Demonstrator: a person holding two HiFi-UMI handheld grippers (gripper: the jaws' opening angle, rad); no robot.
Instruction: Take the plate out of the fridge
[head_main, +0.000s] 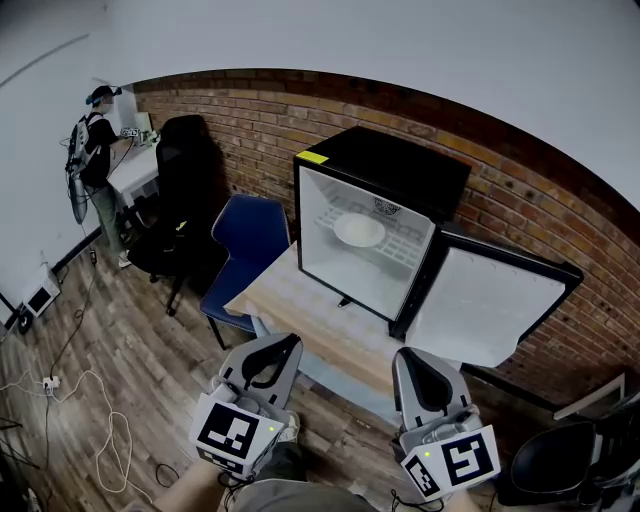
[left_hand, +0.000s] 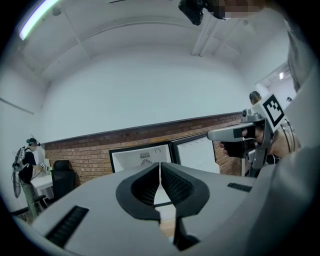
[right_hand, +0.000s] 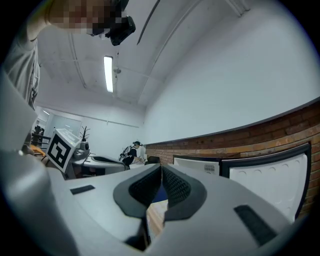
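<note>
While I hold both tools short of the fridge, a blue chair stands left of it. My left gripper hangs before it, fingers together on nothing. The plate lies inside the fridge on its shelf, and my right gripper, likewise pinched empty, sits before its open door.

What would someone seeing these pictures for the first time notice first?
The black fridge stands open on the wooden table against the brick wall, its door swung to the right. A white plate sits alone on the shelf inside. Nearer the camera, the left gripper and right gripper point toward it, fingers shut and empty.
</note>
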